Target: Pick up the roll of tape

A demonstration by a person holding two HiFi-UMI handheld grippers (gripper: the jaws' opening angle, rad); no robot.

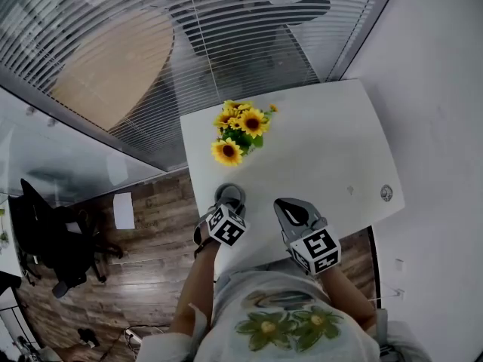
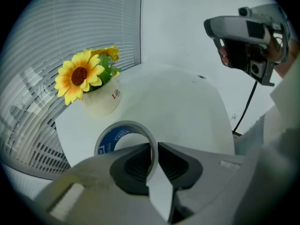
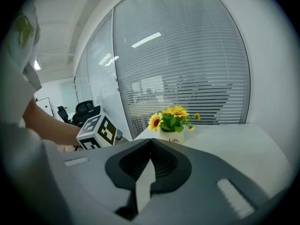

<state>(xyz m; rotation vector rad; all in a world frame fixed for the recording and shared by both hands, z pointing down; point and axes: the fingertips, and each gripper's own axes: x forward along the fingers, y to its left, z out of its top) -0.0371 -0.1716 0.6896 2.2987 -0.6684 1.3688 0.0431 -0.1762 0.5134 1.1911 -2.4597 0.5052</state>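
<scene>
Tape [image 2: 107, 144], a grey roll with a blue inner label, sits at the near edge of the white counter [image 2: 187, 111], its wall pinched between the jaws of the left claw [image 2: 154, 149]. The right claw [image 3: 151, 142] hangs alongside, jaws together and empty. Potted sunflowers [image 2: 79, 74] stand beyond the roll.

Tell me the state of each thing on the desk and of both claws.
left claw: shut on the roll of tape, at its wall.
roll of tape: gripped by the left claw; lifted or not, cannot tell.
right claw: shut, empty.
flower pot: upright on the table.
blinds: lowered.
</scene>
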